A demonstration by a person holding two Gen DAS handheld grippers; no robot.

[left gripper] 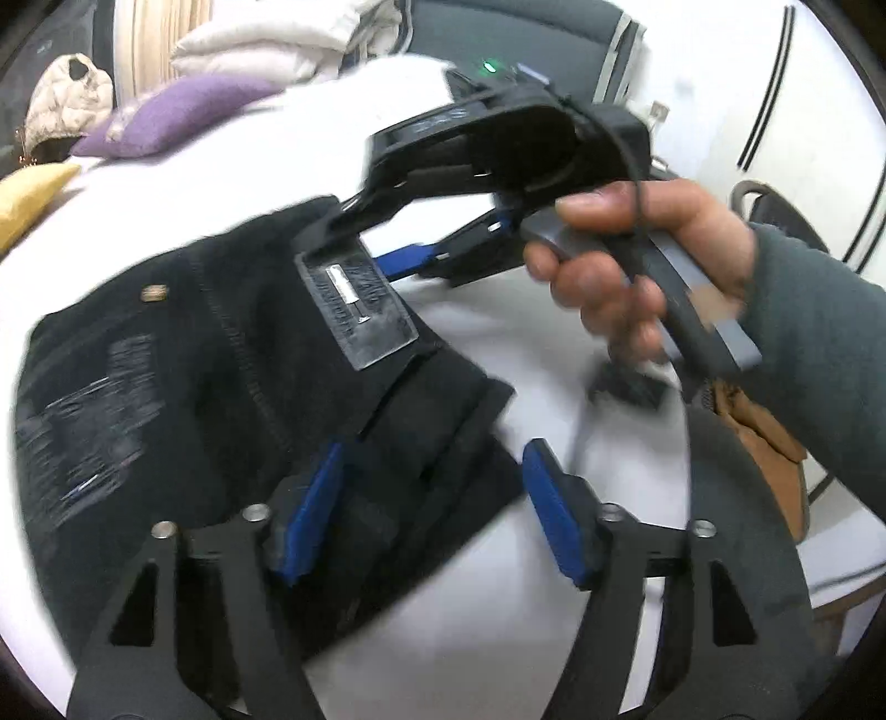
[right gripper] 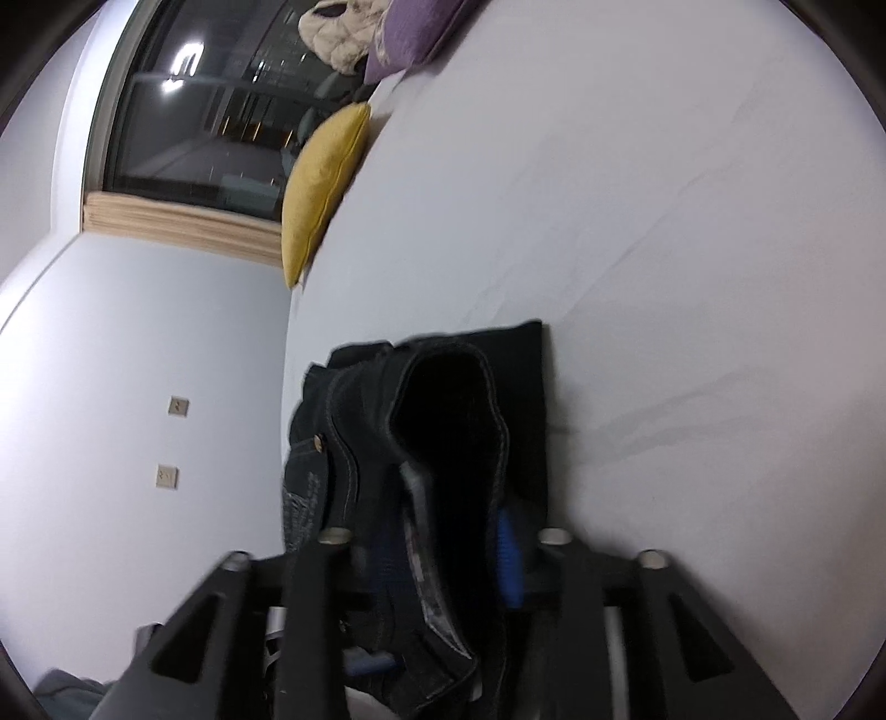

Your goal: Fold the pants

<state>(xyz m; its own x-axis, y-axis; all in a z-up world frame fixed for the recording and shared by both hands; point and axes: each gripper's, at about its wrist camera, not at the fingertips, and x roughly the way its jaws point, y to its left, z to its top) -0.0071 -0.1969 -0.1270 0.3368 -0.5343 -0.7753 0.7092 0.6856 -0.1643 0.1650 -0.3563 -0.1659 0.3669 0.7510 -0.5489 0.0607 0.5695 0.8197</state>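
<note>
Bed, white sheet (right gripper: 664, 221), lightly creased. Cushions along its far edge: one yellow (right gripper: 324, 183), one purple (right gripper: 410, 33), one cream padded item (right gripper: 338, 27) beyond. Window (right gripper: 205, 111), dark outside, reflections of indoor lights on the glass; pale wooden sill (right gripper: 177, 230) below. White wall (right gripper: 138, 360) bearing two small square plates (right gripper: 167, 476). Folded pale bedding (left gripper: 277, 44) stacked behind

One pair of pants (left gripper: 232, 360), two tongs (left gripper: 429, 509) (left gripper: 410, 260), one purple pillow (left gripper: 177, 113), one yellow cushion (right gripper: 324, 183).
</note>
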